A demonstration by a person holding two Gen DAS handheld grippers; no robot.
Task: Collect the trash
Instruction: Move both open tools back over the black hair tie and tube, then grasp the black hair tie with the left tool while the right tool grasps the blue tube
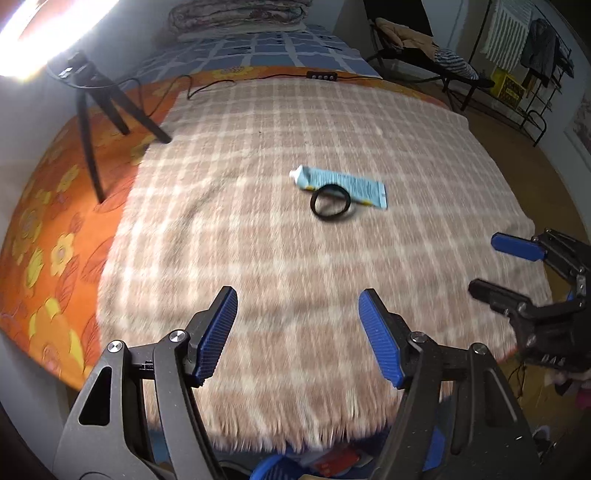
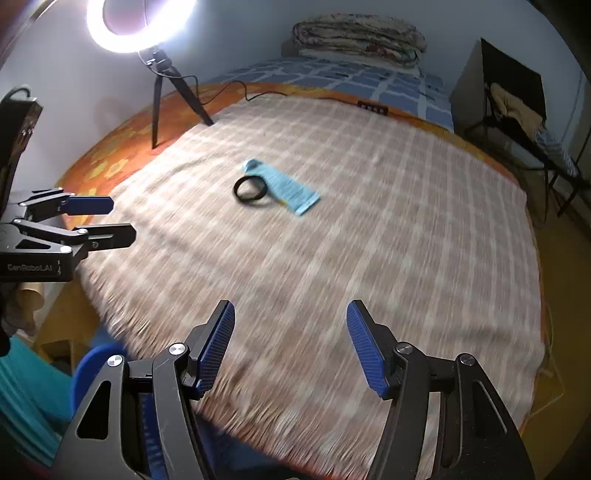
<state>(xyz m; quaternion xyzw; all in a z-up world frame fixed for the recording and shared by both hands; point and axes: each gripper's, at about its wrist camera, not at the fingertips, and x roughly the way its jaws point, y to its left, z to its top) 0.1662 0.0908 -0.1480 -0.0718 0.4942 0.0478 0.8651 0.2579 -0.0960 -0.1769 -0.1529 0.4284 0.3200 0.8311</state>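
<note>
Left wrist view: the left gripper (image 1: 297,317) is seen with jaws spread wide and empty above the near fringe of a checked blanket (image 1: 258,236); a light-blue tube (image 1: 341,184) lies near the blanket's middle with a black ring (image 1: 331,204) resting partly on it, and the right gripper (image 1: 484,264) is seen at the right edge, fingers parted, nothing held. Right wrist view: the right gripper (image 2: 291,339) is likewise released and empty over the near blanket (image 2: 388,240) edge, the tube (image 2: 284,186) and overlapping ring (image 2: 250,190) are noted well ahead, and the left gripper (image 2: 120,218) is seen at the left, below a lit ring light (image 2: 142,22) on a tripod.
</note>
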